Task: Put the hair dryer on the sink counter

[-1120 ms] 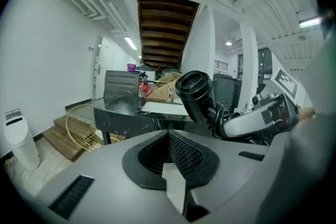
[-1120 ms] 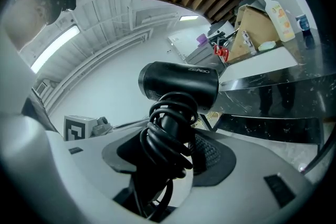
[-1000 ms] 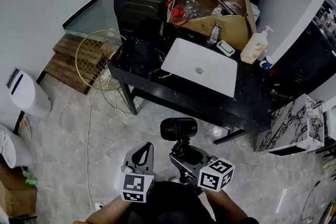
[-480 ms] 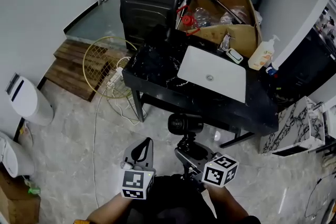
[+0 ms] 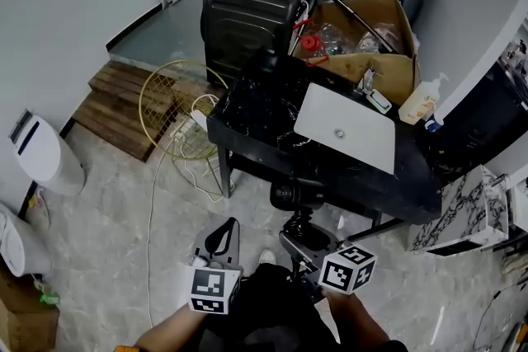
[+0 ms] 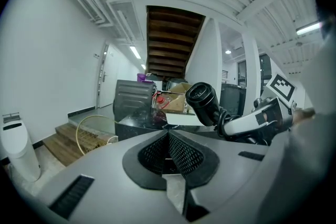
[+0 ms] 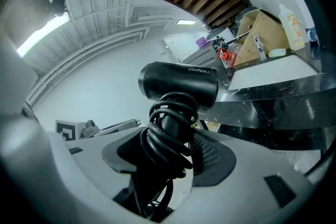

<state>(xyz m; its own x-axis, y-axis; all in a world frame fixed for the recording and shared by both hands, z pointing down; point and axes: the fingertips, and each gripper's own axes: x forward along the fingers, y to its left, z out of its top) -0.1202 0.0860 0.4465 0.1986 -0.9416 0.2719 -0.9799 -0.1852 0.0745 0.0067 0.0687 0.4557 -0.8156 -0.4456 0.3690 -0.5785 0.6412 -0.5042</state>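
- The hair dryer is held in the air, just short of the near edge of the black marble bench and not touching it. Its barrel lies across the bench's front.
- The right tongs are clamped on the dryer's handle, which has the black cord wound round it. The jaws stand wide around that bundle. The head view shows them below the dryer, on the person's side of the bench.
- The left tongs are closed with nothing between the pads. They hang beside the right ones, farther from the bench front.
- A white sink basin is set into the right part of the bench top.
- A soap pump bottle stands at the bench's far right corner.
- An open cardboard box of clutter sits along the bench's far edge.
- A gold wire basket leans at the bench's left end, over white cables on the floor.
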